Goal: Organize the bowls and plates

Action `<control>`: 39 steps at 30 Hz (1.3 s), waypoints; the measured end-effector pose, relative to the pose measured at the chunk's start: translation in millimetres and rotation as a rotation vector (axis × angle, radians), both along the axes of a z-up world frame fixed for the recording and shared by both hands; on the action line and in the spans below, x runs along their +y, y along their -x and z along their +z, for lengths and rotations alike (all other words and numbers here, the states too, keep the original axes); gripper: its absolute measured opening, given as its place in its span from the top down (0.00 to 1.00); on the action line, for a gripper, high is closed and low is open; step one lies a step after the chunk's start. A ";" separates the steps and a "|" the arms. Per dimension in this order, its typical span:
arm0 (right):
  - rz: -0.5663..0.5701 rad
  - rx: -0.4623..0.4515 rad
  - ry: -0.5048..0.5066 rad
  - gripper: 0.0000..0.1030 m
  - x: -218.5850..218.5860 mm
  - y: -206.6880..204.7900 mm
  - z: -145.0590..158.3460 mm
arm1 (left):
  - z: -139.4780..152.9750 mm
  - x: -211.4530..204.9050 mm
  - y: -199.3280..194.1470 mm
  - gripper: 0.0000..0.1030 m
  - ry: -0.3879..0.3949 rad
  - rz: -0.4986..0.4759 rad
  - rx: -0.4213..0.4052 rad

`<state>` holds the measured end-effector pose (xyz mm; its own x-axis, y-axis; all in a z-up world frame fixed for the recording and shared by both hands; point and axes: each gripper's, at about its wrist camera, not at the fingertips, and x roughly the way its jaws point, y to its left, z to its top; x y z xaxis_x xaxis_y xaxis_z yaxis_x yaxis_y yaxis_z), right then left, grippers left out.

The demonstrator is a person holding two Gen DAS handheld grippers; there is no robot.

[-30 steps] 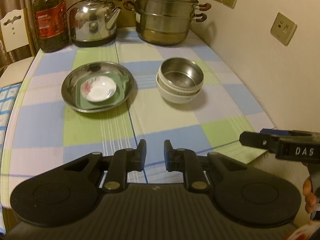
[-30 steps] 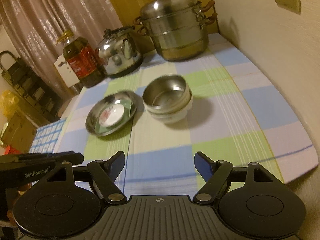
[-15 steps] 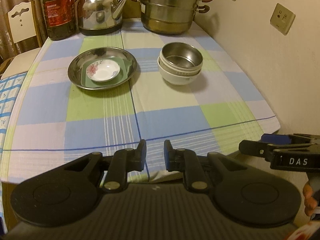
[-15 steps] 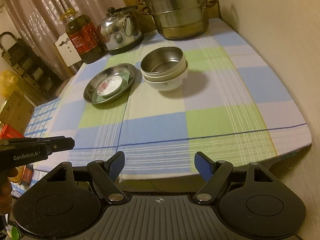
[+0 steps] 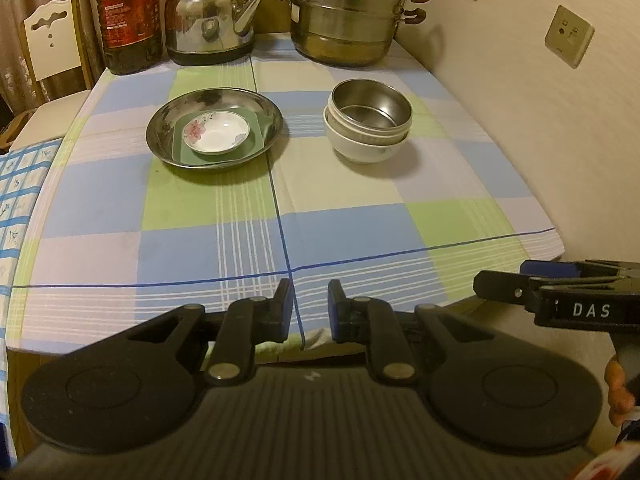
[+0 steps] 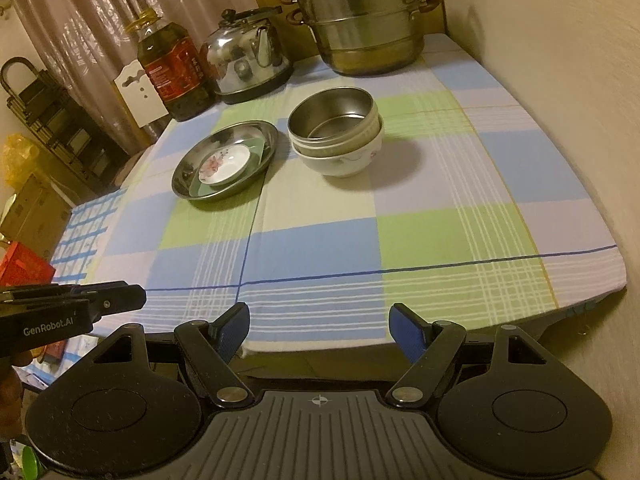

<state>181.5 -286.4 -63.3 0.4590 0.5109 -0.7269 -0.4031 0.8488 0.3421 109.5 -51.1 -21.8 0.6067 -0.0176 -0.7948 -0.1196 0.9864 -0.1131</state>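
Note:
A steel plate on the checked tablecloth holds a green square plate, and a small white floral dish rests on that. To its right a steel bowl sits nested in stacked white bowls. The same steel plate and bowl stack appear in the right wrist view. My left gripper hovers over the table's near edge, jaws a narrow gap apart and empty. My right gripper stands wide open and empty, well short of the dishes.
At the back stand an oil bottle, a steel kettle and a tiered steamer pot. A wall with sockets runs along the right side. A white chair back is at the far left.
Both grippers have drawn back from the dishes to the table's near edge, so the plates and bowls look farther off. Neither gripper's jaws have changed.

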 end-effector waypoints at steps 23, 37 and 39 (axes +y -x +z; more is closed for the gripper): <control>-0.289 -0.012 -0.027 0.27 2.3 -124.7 -6.2 | -12.3 31.6 -169.4 0.85 0.042 -0.187 -0.096; -0.338 -0.071 -0.111 0.57 32.5 -210.5 -20.3 | -35.1 30.1 -272.0 0.85 0.087 -0.299 -0.083; -0.337 -0.055 -0.109 0.59 35.2 -219.0 -25.8 | -40.2 30.4 -278.0 0.85 0.090 -0.292 -0.066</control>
<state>400.6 -251.2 -89.1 0.6520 0.3973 -0.6458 -0.1270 0.8969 0.4236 387.5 -20.7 -62.0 0.6155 -0.2677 -0.7413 0.1781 0.9635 -0.2000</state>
